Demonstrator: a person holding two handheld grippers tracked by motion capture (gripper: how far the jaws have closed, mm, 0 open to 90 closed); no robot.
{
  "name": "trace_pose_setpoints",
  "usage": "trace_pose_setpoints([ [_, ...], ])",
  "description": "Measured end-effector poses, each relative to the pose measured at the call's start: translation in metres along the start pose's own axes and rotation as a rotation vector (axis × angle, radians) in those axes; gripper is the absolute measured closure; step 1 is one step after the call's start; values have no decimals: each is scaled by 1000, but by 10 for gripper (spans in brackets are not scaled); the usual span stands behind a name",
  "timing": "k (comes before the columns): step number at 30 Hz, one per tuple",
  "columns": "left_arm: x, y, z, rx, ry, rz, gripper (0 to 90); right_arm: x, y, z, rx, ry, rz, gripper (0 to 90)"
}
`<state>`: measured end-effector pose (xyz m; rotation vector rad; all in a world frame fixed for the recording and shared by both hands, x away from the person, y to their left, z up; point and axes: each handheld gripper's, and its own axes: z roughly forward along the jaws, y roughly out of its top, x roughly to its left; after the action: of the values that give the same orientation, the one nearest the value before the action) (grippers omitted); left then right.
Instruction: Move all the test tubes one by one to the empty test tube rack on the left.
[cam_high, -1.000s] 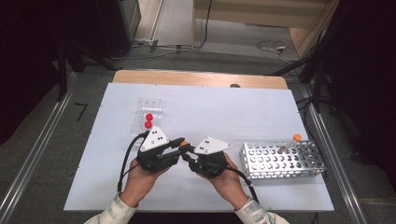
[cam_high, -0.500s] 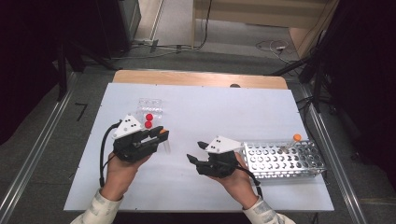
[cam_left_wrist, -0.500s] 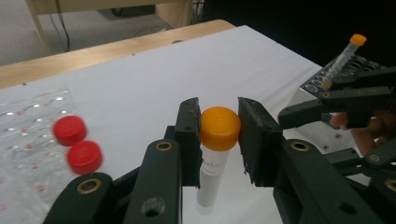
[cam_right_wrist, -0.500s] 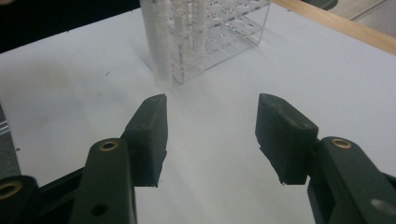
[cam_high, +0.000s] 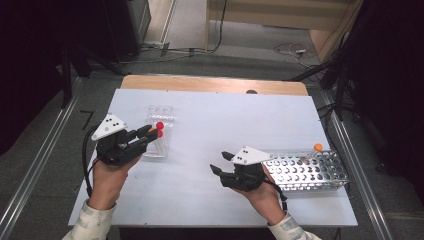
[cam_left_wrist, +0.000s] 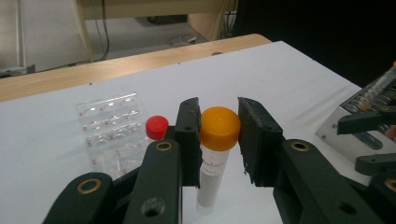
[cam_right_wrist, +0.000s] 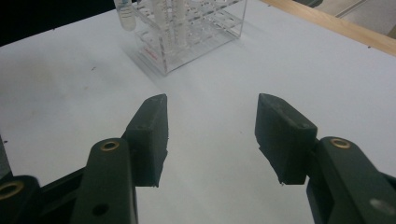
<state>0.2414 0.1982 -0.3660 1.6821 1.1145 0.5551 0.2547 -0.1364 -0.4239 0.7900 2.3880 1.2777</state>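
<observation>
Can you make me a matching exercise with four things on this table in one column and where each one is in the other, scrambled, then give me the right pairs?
Things:
1. orange-capped tube
2. red-capped tube
3. metal rack
4. clear rack

Places:
A. on the table beside the right gripper
B. clamped between the jaws of the left gripper
C. on the table just beyond the left gripper
D. standing in the clear rack

Pairs: 1-B, 2-D, 3-A, 4-C
</observation>
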Motion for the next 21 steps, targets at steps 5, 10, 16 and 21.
trace_pose_setpoints([
  [5,7,2,-2,-11,31,-3,706,-3,-1,-3,-3,-6,1,426],
  [10,13,2,-3,-19,67,-7,707,-5,-3,-6,-2,-12,14,416],
  [16,19,4,-1,-30,99,-9,707,-8,-4,-8,0,-17,29,356],
  [21,20,5,4,-44,129,3,707,-10,-5,-9,2,-22,39,322],
])
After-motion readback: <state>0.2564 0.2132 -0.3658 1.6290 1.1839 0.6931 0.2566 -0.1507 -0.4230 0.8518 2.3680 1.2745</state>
